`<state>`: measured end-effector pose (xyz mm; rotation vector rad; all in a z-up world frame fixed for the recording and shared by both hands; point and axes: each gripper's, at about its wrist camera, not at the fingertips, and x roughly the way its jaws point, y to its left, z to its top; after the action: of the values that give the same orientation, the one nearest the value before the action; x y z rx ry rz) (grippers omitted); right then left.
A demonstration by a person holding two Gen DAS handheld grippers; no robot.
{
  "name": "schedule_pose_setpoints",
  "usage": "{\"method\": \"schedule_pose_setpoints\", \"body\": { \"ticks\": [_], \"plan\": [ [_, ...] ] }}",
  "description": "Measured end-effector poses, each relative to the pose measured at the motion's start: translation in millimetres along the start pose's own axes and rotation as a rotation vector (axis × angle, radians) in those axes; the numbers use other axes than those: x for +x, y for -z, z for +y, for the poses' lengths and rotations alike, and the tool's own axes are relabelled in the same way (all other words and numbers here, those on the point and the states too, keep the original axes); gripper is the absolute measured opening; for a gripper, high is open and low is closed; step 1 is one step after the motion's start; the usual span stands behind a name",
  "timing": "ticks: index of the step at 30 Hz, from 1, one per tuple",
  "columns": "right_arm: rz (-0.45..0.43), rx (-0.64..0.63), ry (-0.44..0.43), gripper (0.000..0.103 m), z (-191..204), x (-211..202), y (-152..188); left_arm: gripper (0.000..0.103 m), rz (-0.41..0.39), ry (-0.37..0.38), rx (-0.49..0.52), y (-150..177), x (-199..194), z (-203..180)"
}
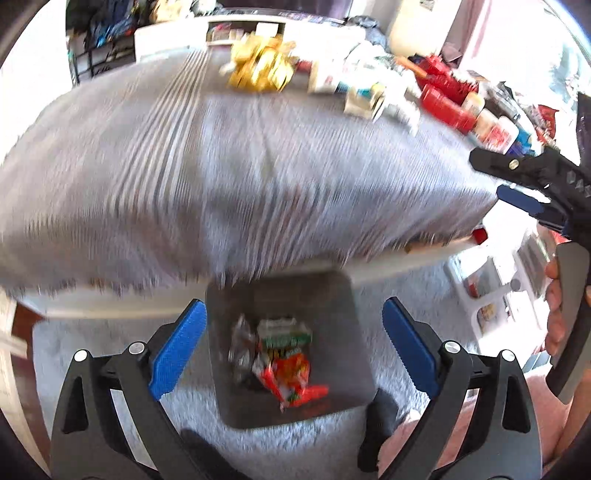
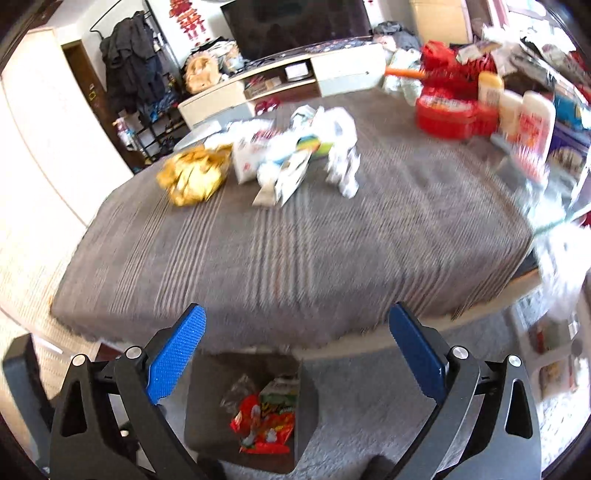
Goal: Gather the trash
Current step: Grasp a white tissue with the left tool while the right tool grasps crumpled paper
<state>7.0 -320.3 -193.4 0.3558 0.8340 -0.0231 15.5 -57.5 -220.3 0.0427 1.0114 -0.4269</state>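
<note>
- Your left gripper (image 1: 293, 345) gapes wide, holding nothing; one dark bin (image 1: 284, 354) sits directly below it, with red-and-green wrappers (image 1: 286, 363) inside.
- Your right gripper (image 2: 295, 350) is equally spread, empty-handed.
- Ahead of it on the grey cloth (image 2: 295, 236): one gold wrapper (image 2: 194, 175), white crumpled packets (image 2: 291, 155), too blurred to count.

Grey striped table cover (image 2: 295, 240), red tubs (image 2: 450, 114), white bottles (image 2: 535, 125), dark television (image 2: 295, 22), hanging coats (image 2: 133, 62)
</note>
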Motion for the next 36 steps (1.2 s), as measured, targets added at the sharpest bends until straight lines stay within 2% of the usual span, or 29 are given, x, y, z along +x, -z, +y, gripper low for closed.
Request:
{"method": "schedule_pose_setpoints", "body": {
  "ticks": [7, 19, 21, 23, 25, 28, 30, 31, 34, 36],
  "plan": [
    [-0.019, 0.032, 0.042, 0.100, -19.7, 10.5, -58.1, 0.091, -0.049, 0.038, 0.035, -65.6, 8.1, -24.0],
    [0.005, 0.069, 0.068, 0.099, -42.4, 61.9, -108.7, 0.090, -0.078, 0.059, 0.088, -145.1, 60.2, -55.7],
    [0.017, 0.103, 0.044, 0.090, -49.1, 72.0, -114.7, 0.087, -0.078, 0.065, 0.092, -154.6, 69.1, -60.2],
    [0.046, 0.130, 0.018, 0.066, -53.7, 84.2, -119.6, 0.080, -0.072, 0.075, 0.107, -163.4, 79.7, -65.8],
    [0.086, 0.150, 0.005, 0.058, -58.1, 100.0, -122.5, 0.077, -0.067, 0.069, 0.129, -170.6, 89.1, -72.6],
    [0.115, 0.143, 0.005, 0.054, -57.6, 115.0, -123.3, 0.077, -0.068, 0.065, 0.153, -177.7, 97.3, -80.0],
    [0.131, 0.131, -0.002, 0.043, -54.9, 123.7, -123.1, 0.077, -0.067, 0.064, 0.162, -181.0, 101.9, -83.5],
    [0.137, 0.124, -0.004, 0.032, -53.7, 127.9, -122.5, 0.077, -0.063, 0.064, 0.165, -182.7, 105.6, -85.4],
    [0.111, 0.118, -0.001, 0.019, -55.3, 125.5, -124.1, 0.075, -0.049, 0.069, 0.172, -185.2, 117.9, -89.2],
    [0.094, 0.105, 0.014, 0.018, -57.8, 121.3, -126.8, 0.067, -0.041, 0.072, 0.176, -186.1, 123.9, -91.1]
  ]
}}
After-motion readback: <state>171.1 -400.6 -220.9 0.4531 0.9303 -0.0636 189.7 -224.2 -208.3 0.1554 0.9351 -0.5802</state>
